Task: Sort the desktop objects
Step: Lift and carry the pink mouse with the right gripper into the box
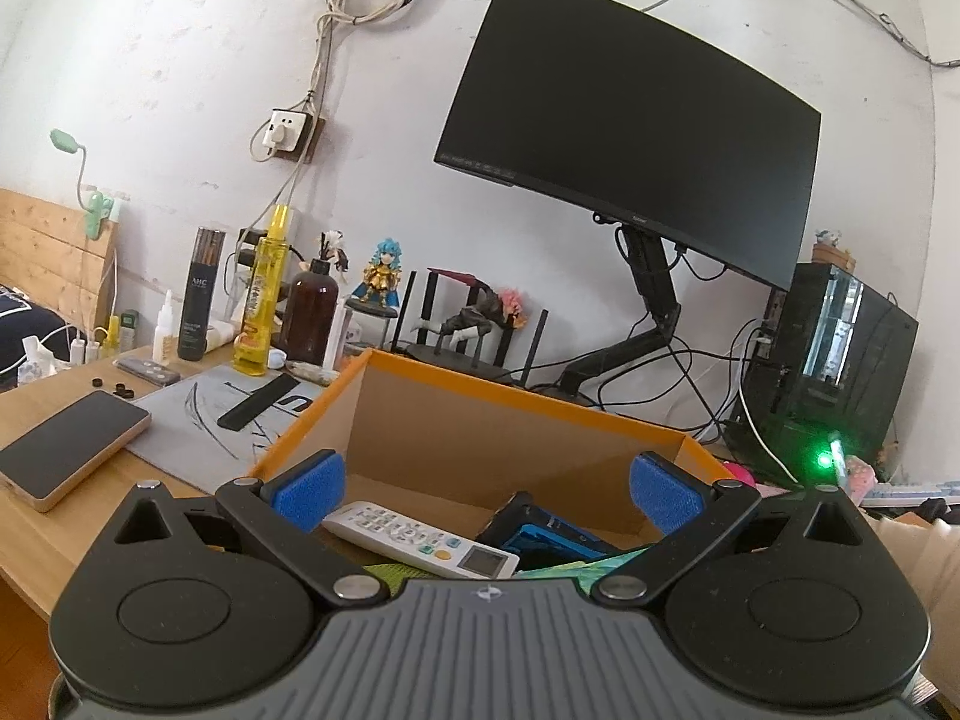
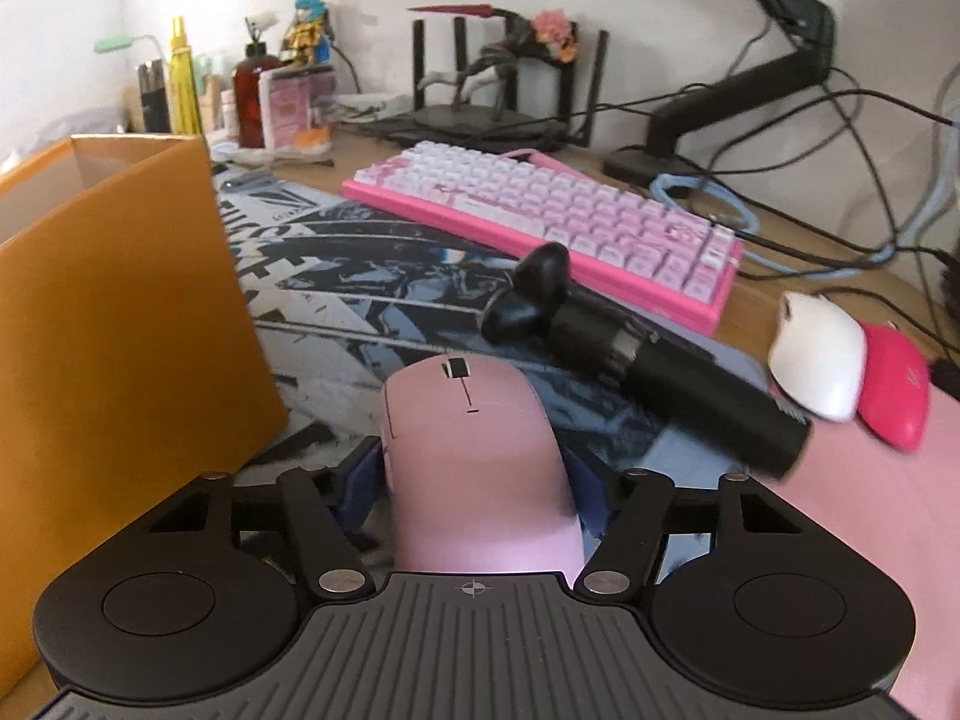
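Now: pink mouse clamped in the right tool, low centre of the frame.
Left tool gapes empty over the orange box, white remote lying inside; keyboard upper centre on the worktop.

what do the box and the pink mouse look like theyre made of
Box: cardboard by the look, with raw brown matte inner walls and an orange outer face. Pink mouse: probably moulded plastic with a smooth matte finish and fine seams; it sits clamped in the right gripper.
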### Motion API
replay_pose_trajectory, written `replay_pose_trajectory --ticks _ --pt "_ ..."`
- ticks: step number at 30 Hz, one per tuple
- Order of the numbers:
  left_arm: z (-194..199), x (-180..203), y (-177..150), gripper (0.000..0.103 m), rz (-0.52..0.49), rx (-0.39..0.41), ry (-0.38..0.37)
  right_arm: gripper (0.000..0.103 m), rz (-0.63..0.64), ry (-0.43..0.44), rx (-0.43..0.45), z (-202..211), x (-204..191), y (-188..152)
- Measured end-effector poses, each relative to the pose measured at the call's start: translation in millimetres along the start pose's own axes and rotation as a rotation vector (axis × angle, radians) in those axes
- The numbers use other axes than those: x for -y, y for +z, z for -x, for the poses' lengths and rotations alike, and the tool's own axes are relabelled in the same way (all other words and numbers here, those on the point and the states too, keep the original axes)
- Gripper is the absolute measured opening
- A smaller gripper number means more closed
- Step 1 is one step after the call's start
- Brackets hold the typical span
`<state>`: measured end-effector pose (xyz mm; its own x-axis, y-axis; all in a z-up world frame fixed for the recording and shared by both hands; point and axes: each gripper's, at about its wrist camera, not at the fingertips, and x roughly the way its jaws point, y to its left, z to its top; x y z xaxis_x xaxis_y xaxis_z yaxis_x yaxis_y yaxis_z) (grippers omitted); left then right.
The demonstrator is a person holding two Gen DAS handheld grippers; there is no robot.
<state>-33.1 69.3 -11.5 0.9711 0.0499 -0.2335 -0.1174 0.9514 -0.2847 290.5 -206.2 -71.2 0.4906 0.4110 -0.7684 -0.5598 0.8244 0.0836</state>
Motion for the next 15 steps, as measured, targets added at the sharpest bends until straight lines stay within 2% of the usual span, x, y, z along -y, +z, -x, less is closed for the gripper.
replay_pose_trajectory --ticks 12,15 --pt "8 -8 -1 0.103 0.02 0.009 -0.01 0.063 -0.101 -0.112 0.032 49 -22 -46" --pt "10 -8 0 0.103 0.019 0.007 -0.018 0.062 -0.067 -0.074 0.046 62 -39 -37"
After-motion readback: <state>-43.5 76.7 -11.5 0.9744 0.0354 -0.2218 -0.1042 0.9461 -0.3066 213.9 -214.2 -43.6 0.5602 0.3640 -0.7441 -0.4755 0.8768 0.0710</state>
